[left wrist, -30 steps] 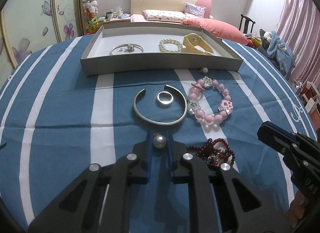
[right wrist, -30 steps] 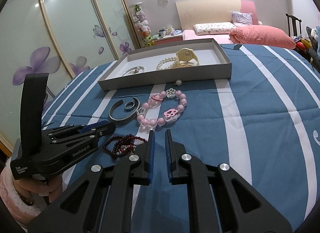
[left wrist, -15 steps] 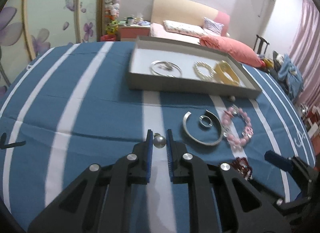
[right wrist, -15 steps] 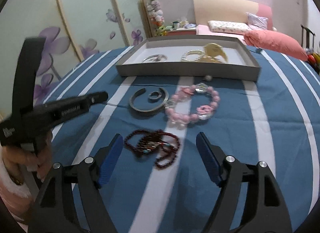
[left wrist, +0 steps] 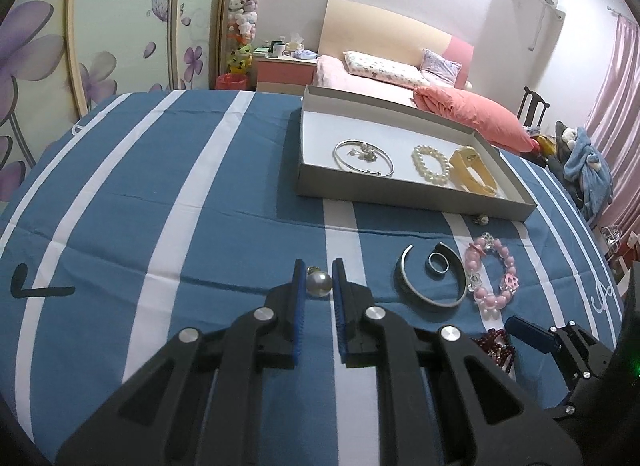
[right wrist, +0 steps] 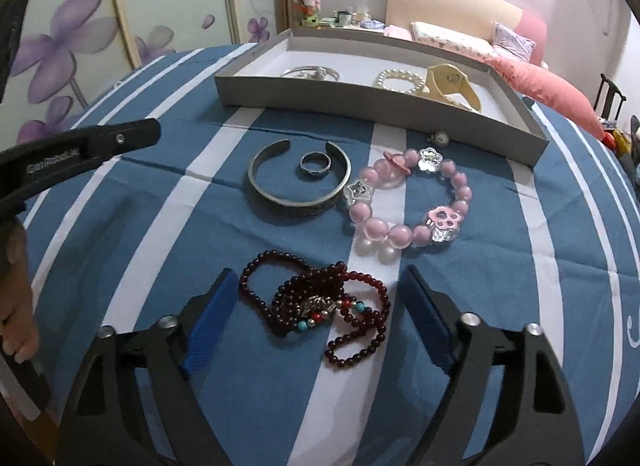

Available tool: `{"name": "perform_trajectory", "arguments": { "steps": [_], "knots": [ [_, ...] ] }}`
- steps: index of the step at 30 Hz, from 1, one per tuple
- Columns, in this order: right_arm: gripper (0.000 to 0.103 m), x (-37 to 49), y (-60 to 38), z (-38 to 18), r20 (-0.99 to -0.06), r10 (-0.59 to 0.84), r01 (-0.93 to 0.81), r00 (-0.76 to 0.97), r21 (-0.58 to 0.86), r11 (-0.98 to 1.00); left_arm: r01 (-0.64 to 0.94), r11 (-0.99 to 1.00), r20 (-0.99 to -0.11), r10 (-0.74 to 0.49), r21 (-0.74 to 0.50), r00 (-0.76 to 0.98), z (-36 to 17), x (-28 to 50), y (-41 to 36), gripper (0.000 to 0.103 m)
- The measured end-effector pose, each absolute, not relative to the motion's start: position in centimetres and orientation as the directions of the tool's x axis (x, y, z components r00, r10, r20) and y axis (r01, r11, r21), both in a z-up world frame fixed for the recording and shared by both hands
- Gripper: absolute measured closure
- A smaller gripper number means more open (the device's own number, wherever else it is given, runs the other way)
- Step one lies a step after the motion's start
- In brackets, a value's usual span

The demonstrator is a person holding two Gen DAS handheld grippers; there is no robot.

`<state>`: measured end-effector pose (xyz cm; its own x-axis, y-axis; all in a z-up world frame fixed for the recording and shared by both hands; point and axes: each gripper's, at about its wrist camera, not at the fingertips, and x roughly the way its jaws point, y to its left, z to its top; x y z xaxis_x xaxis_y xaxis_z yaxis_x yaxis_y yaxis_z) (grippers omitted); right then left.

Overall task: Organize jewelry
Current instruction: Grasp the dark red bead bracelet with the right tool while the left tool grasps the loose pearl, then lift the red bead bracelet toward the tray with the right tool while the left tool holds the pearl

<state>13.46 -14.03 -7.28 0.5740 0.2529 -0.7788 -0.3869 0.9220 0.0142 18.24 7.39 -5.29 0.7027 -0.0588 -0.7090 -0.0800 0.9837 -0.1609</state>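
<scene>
My left gripper (left wrist: 318, 280) is shut on a pearl earring (left wrist: 319, 284) and holds it above the striped blue cloth, left of the grey tray (left wrist: 400, 191). The tray holds a silver bangle (left wrist: 363, 156), a pearl bracelet (left wrist: 431, 164) and a cream cuff (left wrist: 474, 171). My right gripper (right wrist: 316, 298) is open, its fingers on either side of a dark red bead necklace (right wrist: 320, 302) on the cloth. A silver cuff (right wrist: 298, 189), a ring (right wrist: 315, 164), a pink bead bracelet (right wrist: 408, 201) and a second pearl earring (right wrist: 440, 139) lie before the tray.
The table is covered by a blue cloth with white stripes (left wrist: 160, 205). A bed with pink pillows (left wrist: 464, 109) stands behind it. Sliding doors with purple flowers (left wrist: 100, 25) are at the left. The left gripper's arm (right wrist: 76, 149) reaches in from the left of the right wrist view.
My left gripper has carried the pearl earring up and to the left, away from the loose jewelry. My right gripper has opened wide and come down around the dark red necklace.
</scene>
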Motion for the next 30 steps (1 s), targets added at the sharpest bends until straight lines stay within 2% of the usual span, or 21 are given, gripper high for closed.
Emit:
{"name": "perform_trajectory", "arguments": {
  "steps": [1,2,3,5,16,21,30],
  "knots": [
    [0.052,13.3,-14.3,-7.1,-0.773,0.259,-0.392,0.579,0.015,0.920,-0.081,0.984,-0.710,-0.058,-0.160,0.702,-5.3,18.2,7.4,0.089],
    [0.068,13.3,-14.4,-7.0,-0.772,0.263,-0.392,0.579,0.019,0.920,-0.081,0.984,-0.711,-0.058,-0.161,0.701,-5.4,18.3,7.4,0.089],
    [0.079,13.4,-14.7,-6.9,-0.772,0.266,-0.392,0.578,0.024,0.920,-0.081,0.984,-0.712,-0.059,-0.161,0.700,-5.4,18.2,7.4,0.089],
    [0.089,13.4,-15.6,-6.9,-0.770,0.273,-0.384,0.577,0.039,0.923,-0.078,0.984,-0.713,-0.062,-0.162,0.698,-5.5,18.1,7.2,0.089],
    [0.094,13.4,-22.6,-6.6,-0.746,0.222,-0.235,0.628,0.090,0.968,-0.055,0.984,-0.709,-0.085,-0.172,0.701,-5.3,17.3,6.3,0.089],
    [0.094,13.2,-25.4,-4.4,-0.657,0.243,-0.192,0.714,0.150,0.970,-0.037,0.983,-0.694,-0.099,-0.178,0.713,-4.6,16.8,5.8,0.089],
    [0.094,12.0,-25.6,-0.8,-0.526,0.285,-0.228,0.801,0.172,0.958,-0.002,0.984,-0.665,-0.121,-0.180,0.737,-3.2,15.9,4.9,0.089]
  ]
}}
